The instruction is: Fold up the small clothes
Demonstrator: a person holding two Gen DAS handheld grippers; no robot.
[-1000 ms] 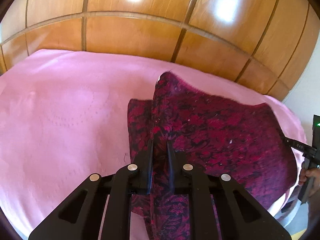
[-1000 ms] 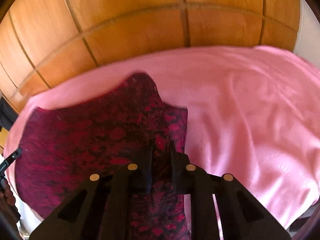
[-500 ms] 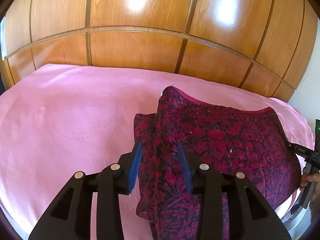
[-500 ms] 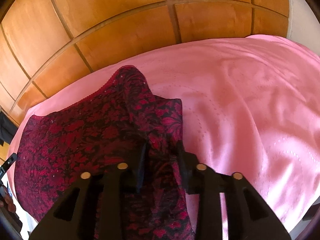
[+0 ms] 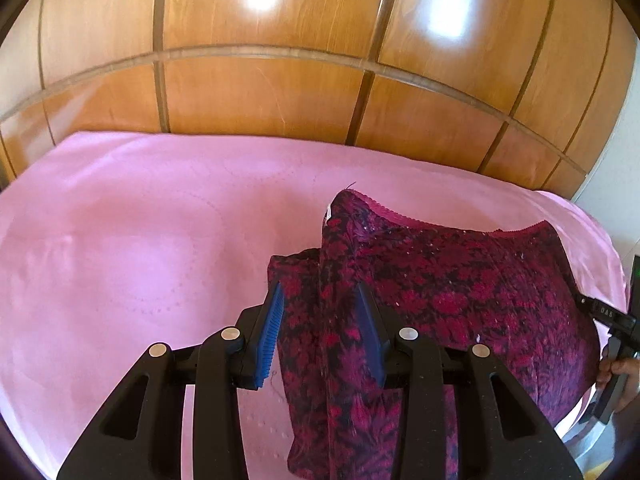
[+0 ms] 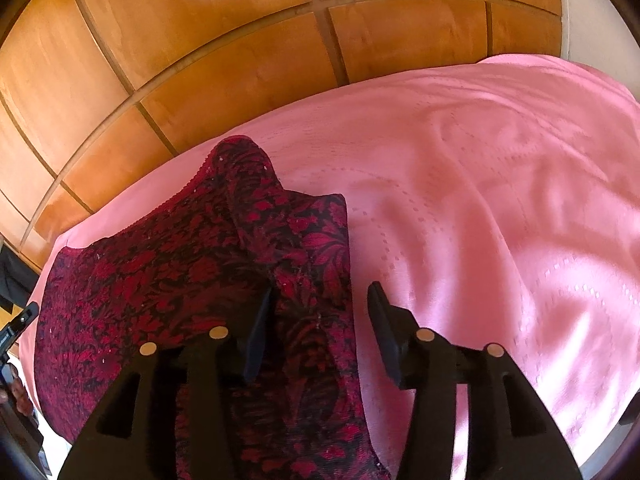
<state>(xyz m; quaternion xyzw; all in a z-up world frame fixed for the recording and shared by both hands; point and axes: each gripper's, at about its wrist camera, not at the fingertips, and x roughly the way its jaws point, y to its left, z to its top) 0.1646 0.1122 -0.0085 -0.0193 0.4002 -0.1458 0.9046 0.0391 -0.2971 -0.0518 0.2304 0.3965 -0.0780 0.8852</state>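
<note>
**Left gripper** (image 5: 320, 328): black two-finger tool with blue ribbed pads. Jaws stand partly apart, astride a raised ridge of cloth. The left pad shows a clear gap from the fabric; the right pad lies close against it, though no pinch is apparent. Its jaws have opened within the last second. Judged released, the cloth merely standing between the fingers.

**Right gripper** (image 6: 320, 312): matching black tool with dark pads. Jaws have just been opening and now stand wider than the left pair. The left finger rests on or against the fabric, while the right finger sits clear, over bare bedcover. Nothing is clamped.

**Dark red and black floral-patterned small garment** (image 5: 460, 292), soft knit or jacquard with a pink scalloped trim along its far edge. It lies on the bed in front of both tools, spread between them, each gripper at one side. A ridge rises at each side where a gripper had it, and an underlayer shows beside each ridge, suggesting one part has been laid over another. Likely purpose of the open jaws: letting the fold settle under its own weight.

**Pink satin-like bedcover with dotted stitched circles** (image 5: 140, 260): working surface, lightly rippled.

**Glossy orange-brown panelled wooden headboard** (image 5: 260, 92): stands behind the bed.

**Person's hand** (image 5: 620, 372): at the right edge of the left view, holding the other tool's handle.
</note>
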